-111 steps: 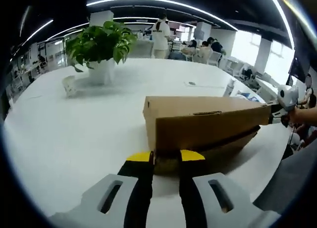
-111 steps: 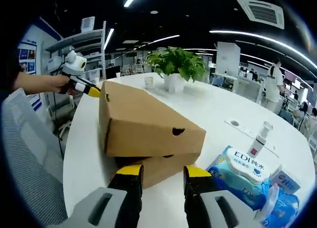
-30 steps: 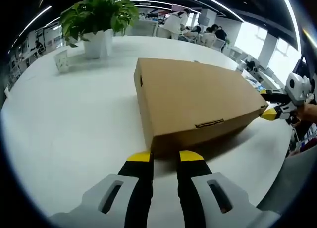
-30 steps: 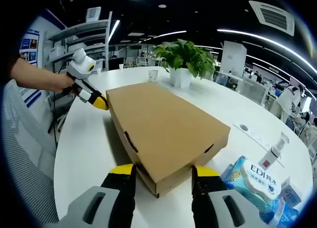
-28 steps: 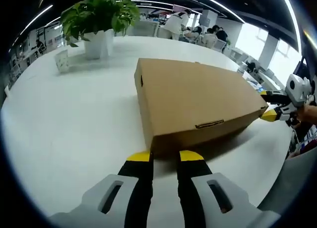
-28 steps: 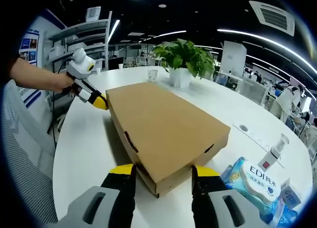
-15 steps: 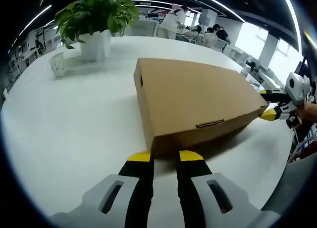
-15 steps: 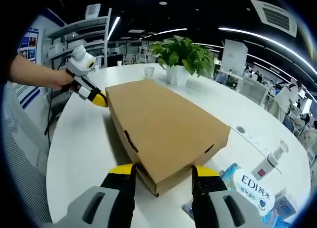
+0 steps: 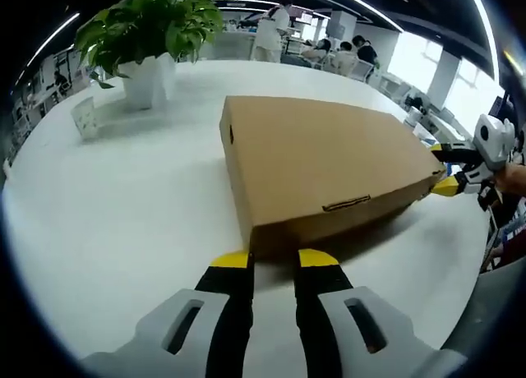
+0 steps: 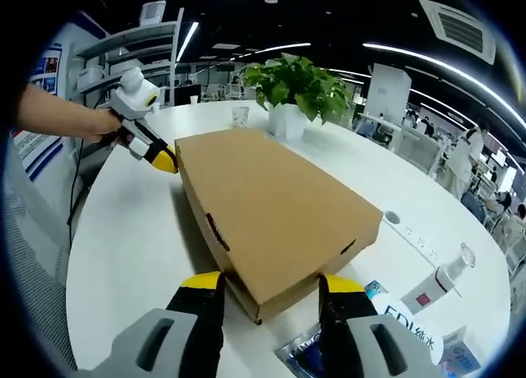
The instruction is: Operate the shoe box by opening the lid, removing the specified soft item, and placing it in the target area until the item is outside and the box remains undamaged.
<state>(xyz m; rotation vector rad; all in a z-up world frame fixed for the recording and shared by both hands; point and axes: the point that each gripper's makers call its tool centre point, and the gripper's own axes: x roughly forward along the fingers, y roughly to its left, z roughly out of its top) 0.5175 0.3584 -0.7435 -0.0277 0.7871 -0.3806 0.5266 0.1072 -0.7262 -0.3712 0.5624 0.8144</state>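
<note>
Box point(image 9: 329, 160) lies shut on the table point(image 9: 123, 197), lid down, so opening is the step in hand. Left gripper point(image 9: 274, 261) narrowly parted at one end, right gripper point(image 10: 267, 286) spread astride the opposite corner. Soft item presumably inside, unseen. Next: lift lid evenly w/ both.

In the right gripper view, the blue and white wipes pack point(image 10: 411, 333) near the bottom edge carries the letters "EDI" on its white lid; the characters after them are cut off and I cannot read them. The small spray bottle point(image 10: 438, 286) beside it has a red label, too small to read. The posters point(image 10: 37, 90) on the far wall probably hold text, but it is blurred. The cardboard shoe box point(image 10: 275, 209) bears no readable print.
</note>
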